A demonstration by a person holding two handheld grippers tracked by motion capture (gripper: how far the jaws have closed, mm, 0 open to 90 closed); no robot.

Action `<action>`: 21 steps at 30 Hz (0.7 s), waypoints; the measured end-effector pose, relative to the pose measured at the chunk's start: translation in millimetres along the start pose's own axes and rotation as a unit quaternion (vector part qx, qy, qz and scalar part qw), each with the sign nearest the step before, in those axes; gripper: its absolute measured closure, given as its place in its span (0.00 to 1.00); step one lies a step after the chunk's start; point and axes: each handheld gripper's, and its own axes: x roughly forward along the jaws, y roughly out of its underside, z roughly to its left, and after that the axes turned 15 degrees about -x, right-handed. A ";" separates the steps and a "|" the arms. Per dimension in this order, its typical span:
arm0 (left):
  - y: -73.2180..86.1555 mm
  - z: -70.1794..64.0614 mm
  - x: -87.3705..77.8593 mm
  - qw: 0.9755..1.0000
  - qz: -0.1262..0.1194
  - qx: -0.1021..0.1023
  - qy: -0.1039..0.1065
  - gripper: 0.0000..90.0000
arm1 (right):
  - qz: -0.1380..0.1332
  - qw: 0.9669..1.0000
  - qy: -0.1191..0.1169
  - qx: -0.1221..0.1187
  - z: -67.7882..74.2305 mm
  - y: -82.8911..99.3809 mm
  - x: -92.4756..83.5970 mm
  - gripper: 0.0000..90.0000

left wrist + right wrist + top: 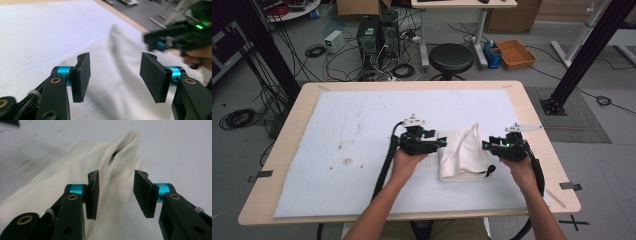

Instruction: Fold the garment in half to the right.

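A cream-white cloth [464, 152] lies loosely folded and rumpled on the white mat, right of the table's middle. My left gripper [443, 142] sits at the cloth's left edge and points right toward it. In the left gripper view this gripper [115, 75] stands open above the cloth [120, 90], nothing between its pads. My right gripper [486, 145] is at the cloth's right edge, pointing left. Seen from its own camera, the right gripper [116, 192] is open over a raised ridge of the cloth [75, 167], its pads clear of the fabric.
The white mat [362, 150] covers most of the wooden table [532, 115] and has brown stains [346, 161] left of centre. A small dark object [490, 170] lies at the cloth's near right corner. A black stool [451, 57] stands beyond the far edge.
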 end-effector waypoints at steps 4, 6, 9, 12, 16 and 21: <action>9.8 27.2 -34.5 1.000 0.000 -0.004 -0.027 0.46 | 0.045 0.998 -0.042 0.003 17.5 16.0 2.3 0.62; 16.4 38.1 -51.8 0.999 -0.001 -0.003 -0.042 0.46 | 0.065 0.997 -0.052 -0.002 22.3 20.9 7.9 0.72; 23.9 47.1 -70.4 0.999 -0.005 -0.004 -0.054 0.46 | 0.060 0.996 -0.060 -0.018 23.6 20.1 4.9 0.95; 30.0 54.5 -86.5 0.998 -0.007 0.001 -0.062 0.46 | 0.040 0.998 -0.051 -0.024 24.3 14.5 -12.3 0.97; 34.7 63.3 -101.1 0.998 -0.010 0.000 -0.064 0.47 | 0.071 0.997 -0.015 -0.029 23.3 15.5 -33.1 0.97; 36.2 69.6 -109.7 0.998 -0.017 -0.008 -0.065 0.47 | 0.138 0.990 -0.006 0.009 13.7 28.9 -32.7 0.73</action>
